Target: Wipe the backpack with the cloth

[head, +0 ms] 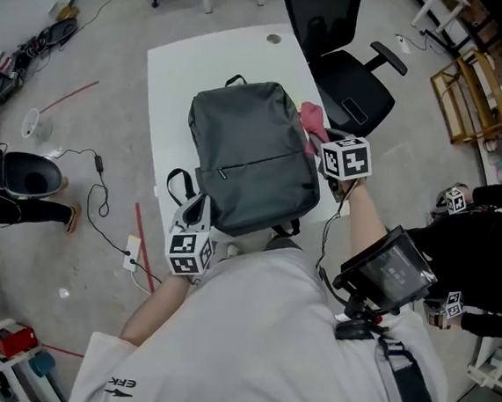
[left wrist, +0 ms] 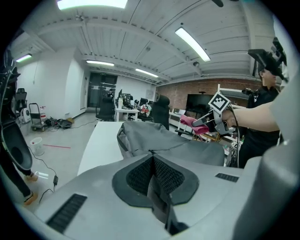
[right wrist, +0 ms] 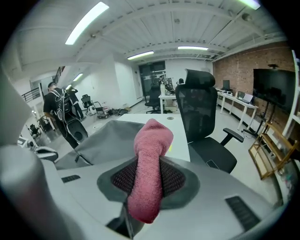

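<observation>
A grey backpack [head: 251,156] lies flat on the white table [head: 178,83]. My right gripper [head: 318,146] sits at the backpack's right edge, shut on a pink cloth [head: 313,122]. In the right gripper view the rolled cloth [right wrist: 149,173] stands up between the jaws of the right gripper [right wrist: 150,161], with the backpack [right wrist: 110,138] just beyond to the left. My left gripper [head: 199,210] is at the backpack's near left corner by a black strap [head: 178,187]. In the left gripper view this gripper [left wrist: 152,158] is shut, with the backpack's fabric [left wrist: 154,138] drawn to its tip.
A black office chair [head: 344,63] stands right behind the table's far right side. A person in black [head: 484,254] stands to my right. Cables and a power strip [head: 132,248] lie on the floor on the left. A wooden rack [head: 473,93] is far right.
</observation>
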The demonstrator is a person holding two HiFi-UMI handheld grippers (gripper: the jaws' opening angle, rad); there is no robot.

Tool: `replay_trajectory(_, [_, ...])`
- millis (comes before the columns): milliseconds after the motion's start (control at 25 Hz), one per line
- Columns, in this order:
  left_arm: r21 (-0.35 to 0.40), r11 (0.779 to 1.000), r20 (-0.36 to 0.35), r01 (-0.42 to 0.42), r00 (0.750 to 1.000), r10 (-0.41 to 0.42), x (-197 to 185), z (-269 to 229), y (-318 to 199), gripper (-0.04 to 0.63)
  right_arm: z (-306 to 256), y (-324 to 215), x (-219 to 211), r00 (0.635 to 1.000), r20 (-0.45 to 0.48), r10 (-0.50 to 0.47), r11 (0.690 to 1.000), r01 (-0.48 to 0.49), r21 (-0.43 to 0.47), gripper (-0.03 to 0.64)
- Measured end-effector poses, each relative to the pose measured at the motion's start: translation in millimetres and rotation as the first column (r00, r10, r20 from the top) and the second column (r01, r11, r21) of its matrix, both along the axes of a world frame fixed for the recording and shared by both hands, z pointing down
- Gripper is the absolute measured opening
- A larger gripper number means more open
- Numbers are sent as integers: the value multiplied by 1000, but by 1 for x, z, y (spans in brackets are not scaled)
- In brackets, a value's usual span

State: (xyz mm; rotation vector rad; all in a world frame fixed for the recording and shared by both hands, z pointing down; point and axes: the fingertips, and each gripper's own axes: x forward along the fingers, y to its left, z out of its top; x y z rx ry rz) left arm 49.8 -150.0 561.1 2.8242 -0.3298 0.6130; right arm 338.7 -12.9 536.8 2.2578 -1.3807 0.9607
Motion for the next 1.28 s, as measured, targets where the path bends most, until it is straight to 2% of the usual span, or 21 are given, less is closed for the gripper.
replay_trajectory(160, [-4, 997, 21, 78, 997, -78, 4, -2, -3, 3, 17, -20, 38, 995, -23, -93, 995, 92, -46, 118])
replay_trajectory(320, [-9, 986, 43, 168, 985, -167, 3, 1, 0, 3, 39, -48, 73, 978, -33, -207, 976, 205, -72, 118])
replay_trajectory(560, [-3, 971, 81, 240, 968, -239, 9, 4, 2, 3, 66, -93, 110, 947, -11, -320, 945, 319, -71, 118])
replay_trajectory(760, [2, 956, 119, 294, 949, -292, 10, 9, 4, 3, 88, -110, 113, 907, 11, -422, 901, 420, -107, 118])
replay_trajectory(920, [4, 948, 135, 318, 939, -316, 9, 12, 6, 3, 93, -109, 109, 893, 28, -449, 887, 449, -108, 118])
replay_trajectory(1040, [2, 949, 140, 316, 939, -313, 9, 13, 6, 3, 95, -102, 103, 879, 42, -474, 871, 475, -123, 118])
replay_trajectory(1280, [-1, 959, 133, 282, 951, -279, 10, 15, 7, 3, 102, -73, 73, 829, 73, -554, 811, 557, -179, 118])
